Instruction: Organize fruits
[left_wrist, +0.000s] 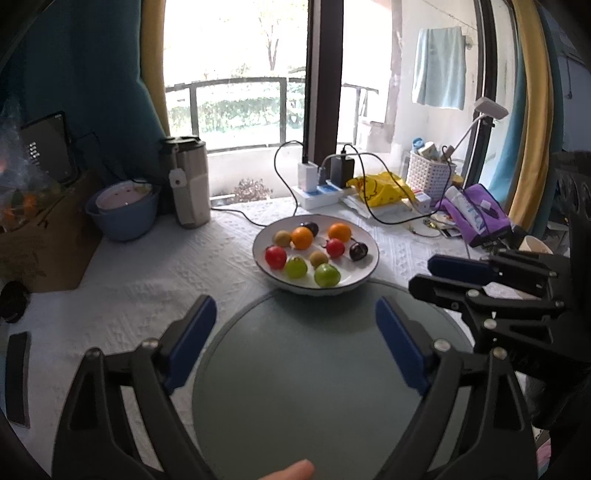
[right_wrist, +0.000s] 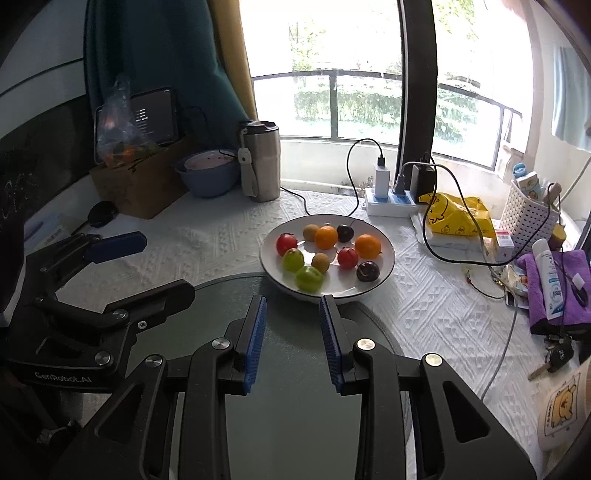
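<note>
A table under a white quilted cloth (right_wrist: 229, 240) stands before a bright balcony window, with a round grey-green glass mat (left_wrist: 295, 369) laid at its near edge.

The left gripper (left_wrist: 295, 332) fills the bottom of the left wrist view, its blue pads spread wide over the bare mat with nothing between them, probably readied for a reach. In the right wrist view the right gripper (right_wrist: 292, 332) sits at bottom centre, its ribbed blue pads drawn near together with a small gap and nothing clamped, so it looks idle for now.

Just past both, at mid-frame, the white bowl (right_wrist: 384, 273) rests partly on the mat's far edge. It holds the fruits in loose pairs: two oranges (right_wrist: 326, 237), two red ones (right_wrist: 286, 243), two green ones (right_wrist: 309, 278), two brown ones (right_wrist: 320, 262) and two dark ones (right_wrist: 368, 271). That grouping suggests the sorting is largely finished.

Clutter is pushed to the sides, leaving the working space free: a steel tumbler (right_wrist: 260, 162) at upper left, a power strip (right_wrist: 391, 205) and a yellow bag (right_wrist: 458, 218) at right.
</note>
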